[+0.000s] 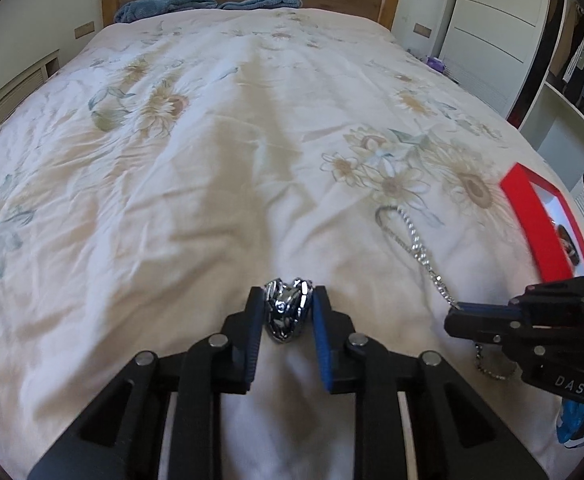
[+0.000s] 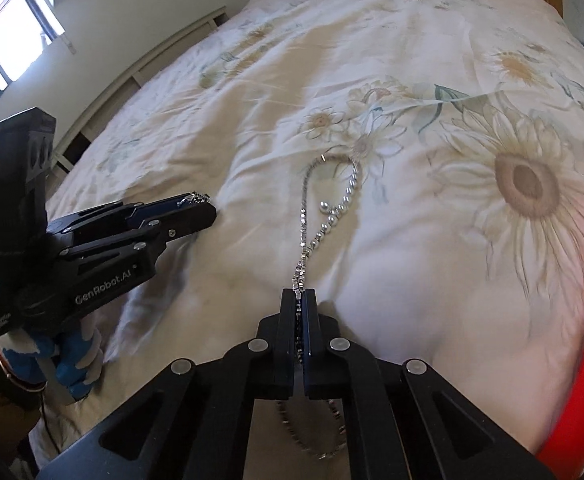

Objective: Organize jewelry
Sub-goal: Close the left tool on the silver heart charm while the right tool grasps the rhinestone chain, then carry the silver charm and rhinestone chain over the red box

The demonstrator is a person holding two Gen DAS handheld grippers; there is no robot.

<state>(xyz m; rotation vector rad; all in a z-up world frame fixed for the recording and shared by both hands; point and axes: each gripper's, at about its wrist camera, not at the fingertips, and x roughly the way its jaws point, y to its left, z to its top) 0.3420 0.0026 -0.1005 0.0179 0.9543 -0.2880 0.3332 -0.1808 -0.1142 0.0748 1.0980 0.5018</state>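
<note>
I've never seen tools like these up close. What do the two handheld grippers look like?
Both are black plastic. The left gripper has angular linked arms with round silver pins and blue ribbed fingers. The right gripper looks the same. White lettering reads "GenRobot.AI" on the left gripper's side and "DAS" on the right's. The glove on the left hand is blue and white.

"GenRobot.AI" on left gripper (image 2: 202, 206); "DAS" on right gripper (image 1: 457, 308)

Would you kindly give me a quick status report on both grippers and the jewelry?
Left gripper shut on silver bracelet. Right gripper shut on silver chain, far loop trailing on bedspread. Red jewelry box at right; path unobstructed.
</note>
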